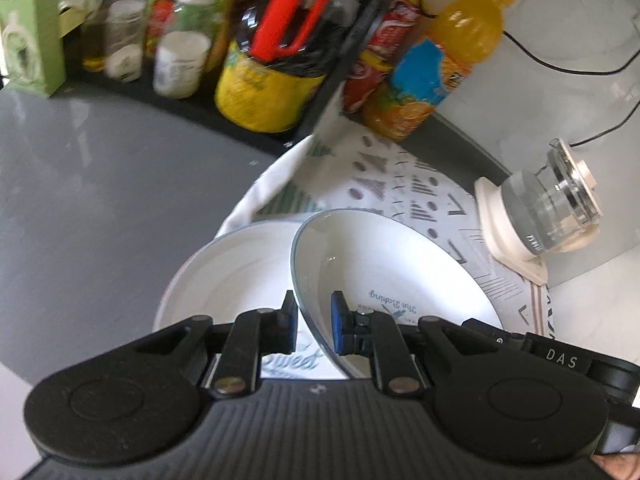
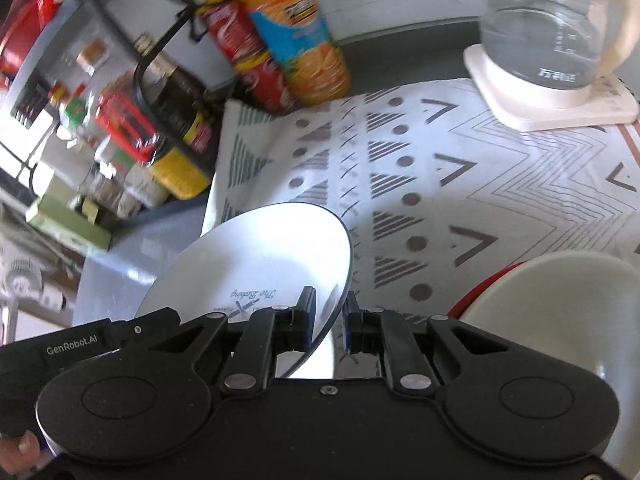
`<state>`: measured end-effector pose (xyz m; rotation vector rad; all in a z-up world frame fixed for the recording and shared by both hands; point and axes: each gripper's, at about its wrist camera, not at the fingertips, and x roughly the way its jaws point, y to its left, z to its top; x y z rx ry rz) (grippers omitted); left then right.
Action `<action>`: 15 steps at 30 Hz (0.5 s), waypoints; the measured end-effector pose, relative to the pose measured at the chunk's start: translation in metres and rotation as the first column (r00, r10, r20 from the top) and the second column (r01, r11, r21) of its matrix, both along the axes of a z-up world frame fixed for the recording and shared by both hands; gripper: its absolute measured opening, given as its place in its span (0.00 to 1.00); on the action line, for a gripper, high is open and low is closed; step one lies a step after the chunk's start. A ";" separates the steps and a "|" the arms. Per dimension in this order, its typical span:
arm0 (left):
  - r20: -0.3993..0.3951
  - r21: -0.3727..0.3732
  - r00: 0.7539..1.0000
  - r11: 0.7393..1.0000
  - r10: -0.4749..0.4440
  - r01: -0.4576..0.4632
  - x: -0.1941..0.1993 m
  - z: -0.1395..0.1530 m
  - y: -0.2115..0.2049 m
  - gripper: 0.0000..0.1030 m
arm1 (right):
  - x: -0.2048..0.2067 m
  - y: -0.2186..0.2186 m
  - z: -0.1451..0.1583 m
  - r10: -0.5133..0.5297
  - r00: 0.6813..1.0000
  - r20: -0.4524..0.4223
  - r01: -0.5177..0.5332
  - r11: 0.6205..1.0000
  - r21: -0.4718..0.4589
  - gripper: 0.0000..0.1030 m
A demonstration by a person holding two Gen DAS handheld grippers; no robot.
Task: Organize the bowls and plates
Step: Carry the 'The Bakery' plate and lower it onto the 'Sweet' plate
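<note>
Between the blue-padded fingers of the left gripper (image 1: 314, 322) the near rim of a white ceramic plate with blue script lettering (image 1: 396, 268) is clamped, the jaws drawn close on either side of its thin edge. The plate is held tilted, lifted at its left side, above a second white plate with a "Sweet" inscription (image 1: 236, 276) that lies flat just to the left and partly beneath it. Both sit over a white cloth mat printed with grey triangles and dots (image 1: 404, 184).

In the right wrist view the right gripper (image 2: 330, 322) is likewise closed on the rim of a white plate bearing the same script (image 2: 256, 260); it may be the same plate gripped from the opposite side, though this cannot be confirmed from either view. A cream bowl with a red rim (image 2: 560, 308) is seen at the near right, apart from the plate.

Farther off, a glass kettle on a cream base (image 1: 548, 212) stands at the mat's right edge, and an orange juice bottle (image 1: 448, 60) stands at the far side.

Slippage is the chief risk: glazed rims offer little purchase, and a tilted plate could pivot out of the pads and strike the plate below, chipping either. A wide swing to the right could also knock the kettle.
</note>
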<state>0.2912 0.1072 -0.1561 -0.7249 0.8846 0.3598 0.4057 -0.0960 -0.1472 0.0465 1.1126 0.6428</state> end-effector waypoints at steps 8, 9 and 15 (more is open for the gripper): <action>-0.017 -0.022 1.000 1.000 0.019 -0.019 -0.020 -0.010 0.005 0.14 | -0.021 0.011 -0.003 0.055 0.998 0.031 -0.053 0.997 -0.062 0.14; -0.020 -0.023 1.000 1.000 0.021 -0.021 -0.023 -0.011 0.004 0.14 | -0.024 0.012 -0.004 0.071 0.997 0.042 -0.067 0.995 -0.073 0.14; -0.047 -0.027 0.999 0.999 0.023 -0.025 -0.033 -0.023 0.004 0.14 | -0.037 0.019 -0.013 0.110 0.992 0.055 -0.103 0.987 -0.119 0.14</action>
